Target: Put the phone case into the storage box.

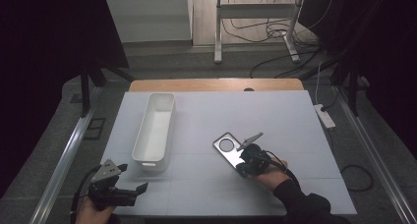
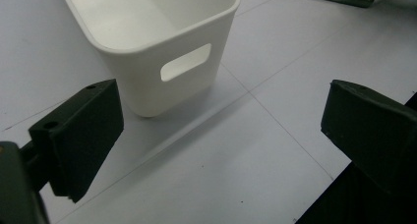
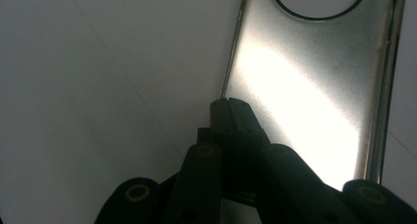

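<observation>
White bin [image 1: 156,130] beside metal plate [image 1: 227,148], apparently unobstructed

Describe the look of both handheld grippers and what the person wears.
Both are black, two-jawed tools. The left gripper carries a grey three-cornered plate and trails a black cable; its jaws are blocky with flat pads. The right gripper bears a similar grey plate. A dark sleeve covers the right forearm.

White table [image 1: 295,121] w/ long white bin [image 1: 155,130] at left, metal plate [image 1: 227,148] mid-right, both lying flat
</observation>
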Available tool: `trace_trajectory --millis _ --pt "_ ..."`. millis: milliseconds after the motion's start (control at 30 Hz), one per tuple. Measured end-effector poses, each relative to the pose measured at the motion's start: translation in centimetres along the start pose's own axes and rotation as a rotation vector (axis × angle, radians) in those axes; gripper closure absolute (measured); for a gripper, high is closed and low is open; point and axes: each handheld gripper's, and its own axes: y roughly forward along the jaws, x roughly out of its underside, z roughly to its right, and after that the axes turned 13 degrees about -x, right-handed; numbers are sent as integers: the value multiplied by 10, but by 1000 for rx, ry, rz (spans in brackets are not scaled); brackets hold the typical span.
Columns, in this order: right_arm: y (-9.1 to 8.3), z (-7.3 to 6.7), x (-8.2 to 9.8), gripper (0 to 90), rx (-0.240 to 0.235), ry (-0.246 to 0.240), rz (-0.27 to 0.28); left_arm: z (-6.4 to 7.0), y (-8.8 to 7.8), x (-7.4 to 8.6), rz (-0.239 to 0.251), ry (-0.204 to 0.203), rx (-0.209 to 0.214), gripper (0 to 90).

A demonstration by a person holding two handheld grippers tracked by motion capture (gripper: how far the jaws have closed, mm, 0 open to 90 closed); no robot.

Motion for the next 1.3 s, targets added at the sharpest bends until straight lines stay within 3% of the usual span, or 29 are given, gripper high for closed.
trace_trajectory --millis 200,367,433,467,600,900,933,1133,1300 --pt "-1 0 -1 897 -5 -1 14 0 0 0 1 -2 0 33" --pt "-9 3 -1 805 7 -2 69 0 0 0 -2 0 0 34" --pt "-13 4 -2 714 20 -4 85 0 0 0 -2 0 0 35" --pt "-13 4 -2 714 20 -4 85 0 0 0 -2 0 0 34" --pt "-18 9 -3 527 58 2 102 0 0 0 -4 2 0 35" --pt "-23 24 -3 249 110 42 128 0 1 0 -4 -2 1 36" --pt "-25 27 -3 187 120 54 140 0 1 0 -4 -1 1 36" --pt "-26 34 -2 41 143 71 152 0 1 0 -6 -2 2 37" --pt "-26 39 -4 6 160 99 137 0 1 0 -7 -2 3 37"
